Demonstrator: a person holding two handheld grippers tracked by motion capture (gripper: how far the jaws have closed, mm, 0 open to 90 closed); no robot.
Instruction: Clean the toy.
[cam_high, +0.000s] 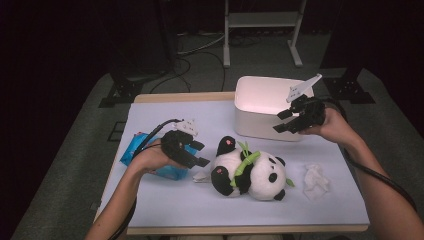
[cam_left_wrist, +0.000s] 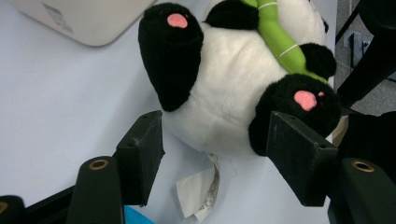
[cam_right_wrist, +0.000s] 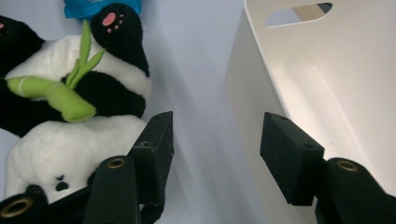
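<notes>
Now I steer my released left gripper (cam_high: 196, 154) onto the black-and-white plush panda (cam_high: 250, 172), low centre frame, squeezing its rump squarely; my right gripper (cam_high: 286, 121), jaws apart, hovers over the white plastic bin (cam_high: 260, 97), upper right.

One panda (cam_high: 250, 172), one white bin (cam_high: 262, 107), one blue packet (cam_high: 167, 170), one crumpled tissue (cam_high: 316, 181), one paper tag (cam_left_wrist: 203, 189), and two tools: left (cam_high: 199, 153), right (cam_high: 281, 121).
</notes>
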